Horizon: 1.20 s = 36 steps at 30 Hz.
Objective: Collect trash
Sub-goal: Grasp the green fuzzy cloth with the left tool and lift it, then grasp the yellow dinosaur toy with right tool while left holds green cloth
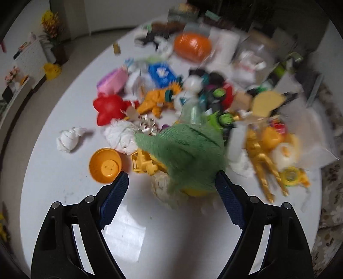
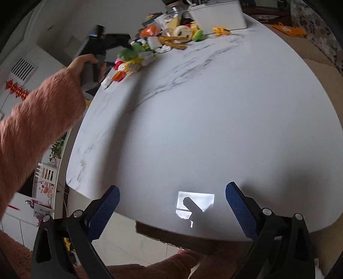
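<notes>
In the left wrist view my left gripper is open and empty just above a blurred heap of toys and trash on a white table. A green cloth lies right ahead between the fingers. Crumpled white tissues lie left of it. A flat white paper lies on the table by the left finger. In the right wrist view my right gripper is open and empty over the near table edge. The same heap sits far off, with the left gripper over it.
An orange bowl, a red star toy, a yellow toy truck, gold figures and an orange ball crowd the heap. A white box stands at the far table edge. The person's pink sleeve crosses left.
</notes>
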### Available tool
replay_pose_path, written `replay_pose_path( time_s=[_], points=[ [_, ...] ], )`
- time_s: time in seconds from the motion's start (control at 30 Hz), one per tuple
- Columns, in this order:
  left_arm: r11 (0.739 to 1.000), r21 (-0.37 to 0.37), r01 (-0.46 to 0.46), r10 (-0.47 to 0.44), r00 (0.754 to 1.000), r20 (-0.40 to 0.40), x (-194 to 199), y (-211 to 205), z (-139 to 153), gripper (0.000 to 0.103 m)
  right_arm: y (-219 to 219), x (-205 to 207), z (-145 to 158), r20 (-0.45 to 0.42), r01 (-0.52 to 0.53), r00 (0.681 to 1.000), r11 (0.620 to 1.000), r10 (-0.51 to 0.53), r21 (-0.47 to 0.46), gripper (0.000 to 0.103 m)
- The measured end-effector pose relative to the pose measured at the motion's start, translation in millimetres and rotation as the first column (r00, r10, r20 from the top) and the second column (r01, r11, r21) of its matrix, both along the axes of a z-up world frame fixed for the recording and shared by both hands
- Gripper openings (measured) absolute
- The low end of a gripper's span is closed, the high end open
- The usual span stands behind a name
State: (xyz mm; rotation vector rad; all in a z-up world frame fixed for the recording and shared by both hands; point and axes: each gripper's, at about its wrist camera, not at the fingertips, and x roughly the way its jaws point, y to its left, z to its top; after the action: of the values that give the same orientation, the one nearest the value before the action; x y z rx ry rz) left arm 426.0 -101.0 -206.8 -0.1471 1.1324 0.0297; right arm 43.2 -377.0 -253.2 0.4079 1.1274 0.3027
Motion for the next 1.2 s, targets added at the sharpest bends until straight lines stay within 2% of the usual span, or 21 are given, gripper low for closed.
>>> replay_pose_path(
  time_s=[0.03, 0.07, 0.1, 0.2, 0.3, 0.37, 0.43, 0.53, 0.63, 0.73, 0.8, 0.87, 0.97, 1.07, 1.17, 1.2],
  points=[
    [0.999, -0.041, 0.001, -0.001, 1.0, -0.003, 7.5, -1.2, -2.4, 0.079, -5.4, 3.1, 0.5, -0.002, 0.006, 1.0, 1.0, -0.006, -0.004, 0.097],
    [0.999, -0.052, 0.011, -0.011, 1.0, 0.003, 10.3, -3.6, -0.8, 0.064, -10.6, 6.2, 1.0, -0.002, 0.003, 1.0, 1.0, -0.003, -0.01, 0.097],
    [0.997, -0.069, 0.028, -0.027, 0.999, 0.019, 8.9, -4.8, 3.2, 0.031, -15.5, 9.0, 1.9, 0.001, 0.0, 1.0, 1.0, 0.0, -0.011, 0.097],
    [0.993, -0.099, 0.068, -0.062, 0.996, 0.064, -5.1, -4.6, 20.4, 0.029, -27.4, 20.0, 5.0, 0.005, -0.018, 1.0, 1.0, 0.018, -0.003, 0.097],
    [0.98, -0.174, 0.1, -0.084, 0.991, 0.101, -33.1, 8.2, 44.5, 0.029, -30.1, 39.3, 11.0, 0.03, -0.043, 0.999, 0.999, 0.043, 0.0, 0.097],
    [0.966, -0.226, 0.123, -0.091, 0.985, 0.144, -63.4, 20.9, 65.0, 0.029, -26.8, 57.6, 18.8, 0.06, -0.07, 0.996, 0.998, 0.069, 0.006, 0.097],
    [0.96, -0.24, 0.145, -0.102, 0.978, 0.183, -104.6, 34.0, 82.0, 0.029, -13.9, 85.3, 27.3, 0.099, -0.131, 0.986, 0.991, 0.13, 0.001, 0.097],
    [0.956, -0.262, 0.133, -0.085, 0.978, 0.19, -164.9, 57.4, 91.7, 0.029, 18.2, 136.4, 33.7, 0.145, -0.246, 0.957, 0.967, 0.252, -0.06, 0.097],
    [0.96, -0.272, 0.071, -0.025, 0.985, 0.169, -220.9, 80.2, 85.8, 0.03, 55.3, 201.3, 37.6, 0.195, -0.326, 0.919, 0.938, 0.343, -0.115, 0.097],
    [0.958, -0.288, 0.003, 0.039, 0.989, 0.141, -268.9, 96.4, 72.7, 0.03, 87.3, 267.6, 33.6, 0.193, -0.352, 0.907, 0.926, 0.374, -0.137, 0.097],
    [0.947, -0.316, -0.049, 0.088, 0.99, 0.111, -293.8, 103.5, 63.4, 0.03, 108.3, 316.3, 27.9, 0.184, -0.342, 0.912, 0.927, 0.367, -0.156, 0.097],
    [0.934, -0.343, -0.099, 0.136, 0.987, 0.086, -317.7, 109.6, 54.4, 0.03, 121.7, 353.9, 21.1, 0.157, -0.316, 0.929, 0.94, 0.334, -0.131, 0.097],
    [0.916, -0.37, -0.156, 0.189, 0.98, 0.055, -341.0, 118.5, 43.5, 0.03, 141.7, 394.8, 9.9, 0.108, -0.308, 0.942, 0.947, 0.317, -0.088, 0.097],
    [0.906, -0.371, -0.202, 0.229, 0.973, 0.031, -356.4, 127.0, 34.7, 0.03, 161.3, 419.1, -6.0, 0.05, -0.302, 0.949, 0.942, 0.312, -0.145, 0.097],
    [0.894, -0.38, -0.238, 0.265, 0.964, 0.019, -367.4, 134.4, 30.9, 0.03, 177.4, 435.1, -25.3, -0.031, -0.318, 0.948, 0.936, 0.317, -0.153, 0.097],
    [0.892, -0.379, -0.245, 0.271, 0.962, 0.017, -369.6, 136.1, 30.5, 0.03, 183.2, 433.0, -24.8, -0.018, -0.319, 0.947, 0.929, 0.322, -0.186, 0.094]
  ],
)
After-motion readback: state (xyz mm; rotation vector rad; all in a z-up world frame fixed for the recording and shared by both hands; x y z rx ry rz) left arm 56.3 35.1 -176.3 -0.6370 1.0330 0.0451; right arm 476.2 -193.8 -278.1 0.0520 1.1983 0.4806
